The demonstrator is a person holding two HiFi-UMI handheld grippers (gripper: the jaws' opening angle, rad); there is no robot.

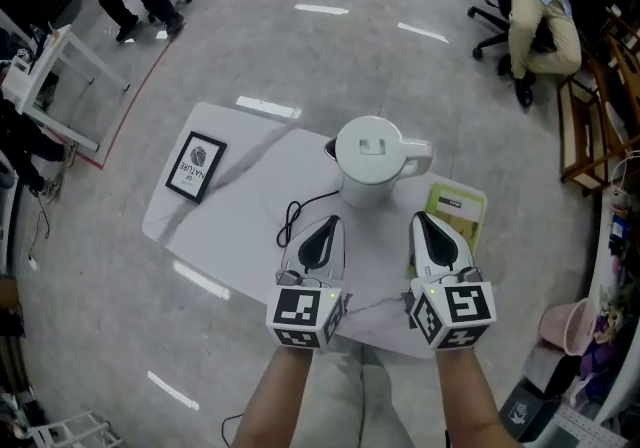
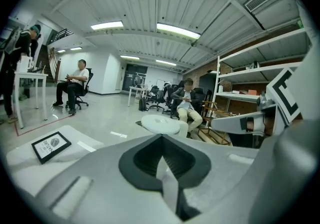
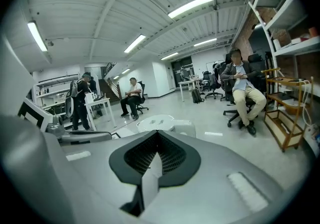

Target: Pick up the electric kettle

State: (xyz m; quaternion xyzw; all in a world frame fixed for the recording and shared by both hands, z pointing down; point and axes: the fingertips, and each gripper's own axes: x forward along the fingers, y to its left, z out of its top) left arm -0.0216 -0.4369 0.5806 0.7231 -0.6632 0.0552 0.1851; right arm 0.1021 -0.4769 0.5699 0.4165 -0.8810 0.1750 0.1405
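left gripper [image 1: 326,226]: jaws together, empty | right gripper [image 1: 423,222]: jaws together, empty | kettle [image 1: 371,162]: white, round, smooth, by table's [image 1: 240,211] far edge

One camera looks steeply down from the person's head onto the tabletop [image 1: 240,206], the left tool [image 1: 328,224] and right tool [image 1: 422,221] low in frame. Each tool's own camera rides low behind its jaws, facing out across the room. All three share the kettle [image 1: 372,161], its lid just beyond each tip.
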